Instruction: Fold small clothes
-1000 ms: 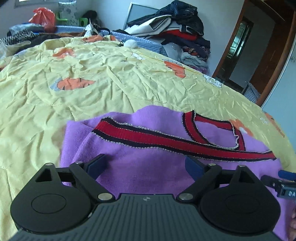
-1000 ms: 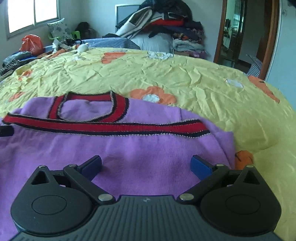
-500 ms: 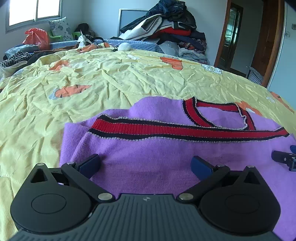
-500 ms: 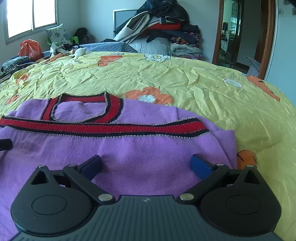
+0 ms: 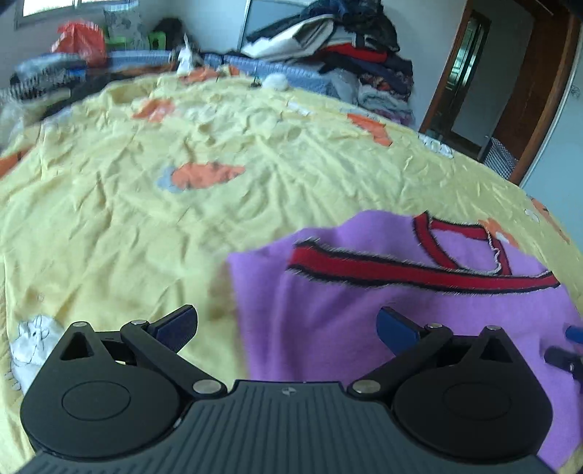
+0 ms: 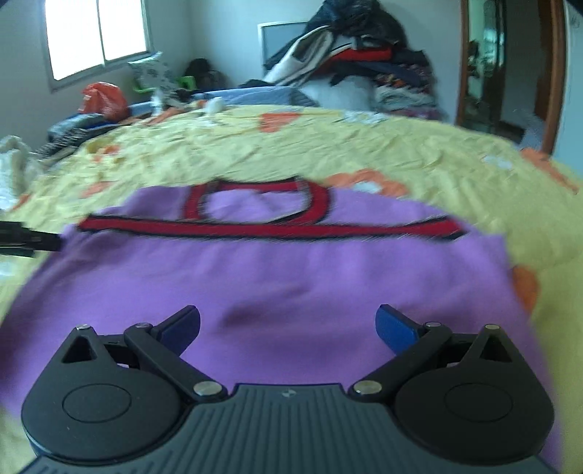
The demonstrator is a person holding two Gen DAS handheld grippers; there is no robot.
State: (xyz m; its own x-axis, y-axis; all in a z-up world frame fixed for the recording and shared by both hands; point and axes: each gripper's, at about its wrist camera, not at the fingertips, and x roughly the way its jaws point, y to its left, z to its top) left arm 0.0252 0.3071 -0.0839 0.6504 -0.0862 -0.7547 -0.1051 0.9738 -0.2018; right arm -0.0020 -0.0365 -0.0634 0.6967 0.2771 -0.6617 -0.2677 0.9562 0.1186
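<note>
Covering the bed, yellow flowered sheet (image 5: pixel 255 189), purple sweater (image 6: pixel 291 277) flat

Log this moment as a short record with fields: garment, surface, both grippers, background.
garment: purple sweater with red, dark-edged trim, lying flat
surface: yellow floral bedsheet, wrinkled
left gripper: open, over the sweater's left edge, holding nothing
right gripper: open, above the sweater, holding nothing
background: pile of clothes, window
</note>
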